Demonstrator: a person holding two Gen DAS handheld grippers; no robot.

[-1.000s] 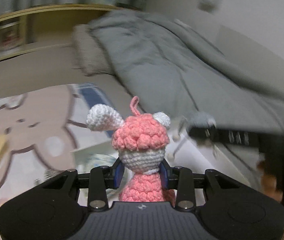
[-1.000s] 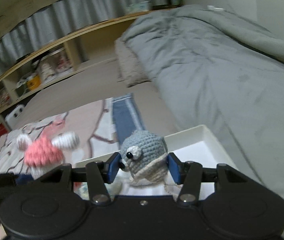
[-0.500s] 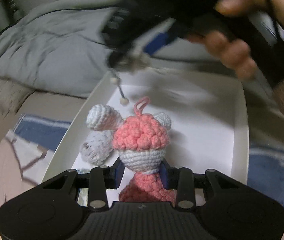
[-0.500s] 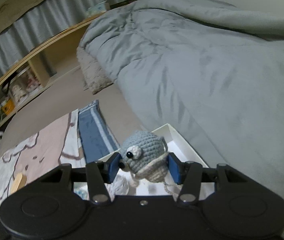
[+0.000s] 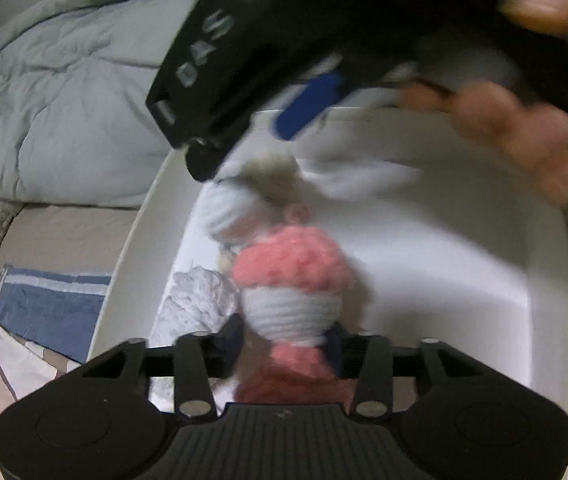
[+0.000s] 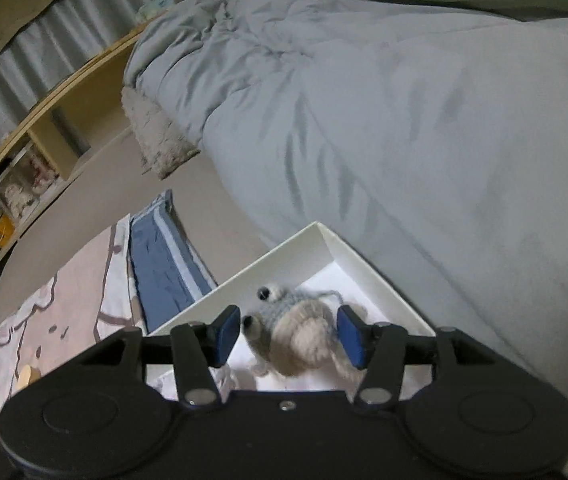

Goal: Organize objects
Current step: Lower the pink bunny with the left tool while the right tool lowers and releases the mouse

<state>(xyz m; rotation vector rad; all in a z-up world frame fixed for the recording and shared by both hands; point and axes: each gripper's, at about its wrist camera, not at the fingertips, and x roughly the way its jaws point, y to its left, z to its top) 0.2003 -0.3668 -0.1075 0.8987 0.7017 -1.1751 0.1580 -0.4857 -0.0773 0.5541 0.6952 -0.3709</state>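
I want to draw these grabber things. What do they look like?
Each tool is black plastic. The left tool has a wide ribbed body, two round side bulges and silver screws on its finger arms. The right tool has flat blue pads on its fingertips, and white letters show on its side in the left view.

Rumpled grey quilted duvet across the bed, fuzzy beige pillow at its edge, wooden shelf unit under pleated grey curtains, blue-striped cartoon-print blanket beside
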